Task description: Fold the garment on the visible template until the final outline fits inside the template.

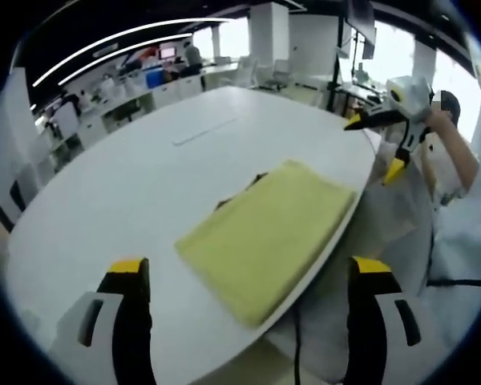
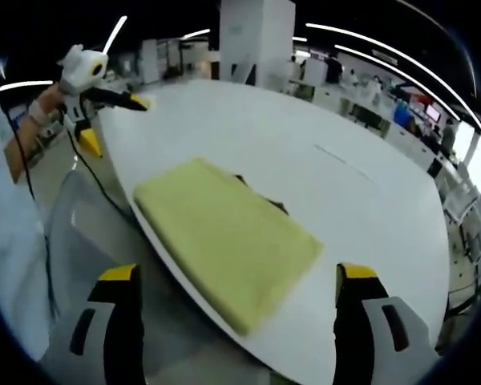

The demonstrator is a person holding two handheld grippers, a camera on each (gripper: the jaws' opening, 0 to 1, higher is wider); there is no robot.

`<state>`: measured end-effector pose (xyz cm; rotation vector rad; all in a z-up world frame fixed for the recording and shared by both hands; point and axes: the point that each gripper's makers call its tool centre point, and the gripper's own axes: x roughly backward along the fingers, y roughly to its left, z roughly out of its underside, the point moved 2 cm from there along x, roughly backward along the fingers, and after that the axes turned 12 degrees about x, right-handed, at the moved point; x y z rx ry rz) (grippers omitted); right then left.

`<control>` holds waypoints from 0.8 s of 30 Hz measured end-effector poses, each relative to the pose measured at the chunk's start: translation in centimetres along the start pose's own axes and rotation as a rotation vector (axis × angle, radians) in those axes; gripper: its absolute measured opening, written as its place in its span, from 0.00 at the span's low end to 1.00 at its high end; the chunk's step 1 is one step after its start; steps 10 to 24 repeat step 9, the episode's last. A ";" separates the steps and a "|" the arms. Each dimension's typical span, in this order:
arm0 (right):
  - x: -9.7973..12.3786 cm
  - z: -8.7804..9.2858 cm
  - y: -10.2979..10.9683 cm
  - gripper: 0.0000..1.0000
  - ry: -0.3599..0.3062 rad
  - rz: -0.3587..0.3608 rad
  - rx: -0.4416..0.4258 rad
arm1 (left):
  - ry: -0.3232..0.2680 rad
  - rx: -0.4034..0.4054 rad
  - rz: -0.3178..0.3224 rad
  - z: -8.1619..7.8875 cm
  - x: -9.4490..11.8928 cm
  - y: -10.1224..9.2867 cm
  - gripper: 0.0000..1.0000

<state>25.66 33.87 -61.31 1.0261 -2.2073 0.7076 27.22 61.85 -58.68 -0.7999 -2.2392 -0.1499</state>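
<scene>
Left gripper (image 1: 244,277) and right gripper (image 2: 236,281) — both jaws spread wide, holding nothing.
Folded yellow cloth garment (image 1: 264,233) lies mid-frame on the white oval table (image 1: 144,176) — at its near edge.

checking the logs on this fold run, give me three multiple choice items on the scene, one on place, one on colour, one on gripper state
1. Where does the garment lie on the table?
A. by its edge
B. at its centre
C. on the floor

2. What colour is the garment?
A. red
B. pale yellow
C. blue

3. How are the left gripper's jaws?
A. shut on the garment
B. open, holding nothing
C. shut on a cable

Answers:
1. A, one side runs along the rim.
2. B, pale yellow in both views.
3. B, they stand wide apart above the cloth; the right gripper likewise.
</scene>
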 end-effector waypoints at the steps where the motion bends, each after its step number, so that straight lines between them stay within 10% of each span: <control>1: 0.0 0.0 0.0 1.00 0.001 0.000 0.001 | -0.002 0.000 -0.001 -0.1 0.0 0.0 1.00; 24: -0.1 0.0 0.0 1.00 0.003 0.000 0.000 | 0.005 0.003 0.002 0.2 0.0 0.0 1.00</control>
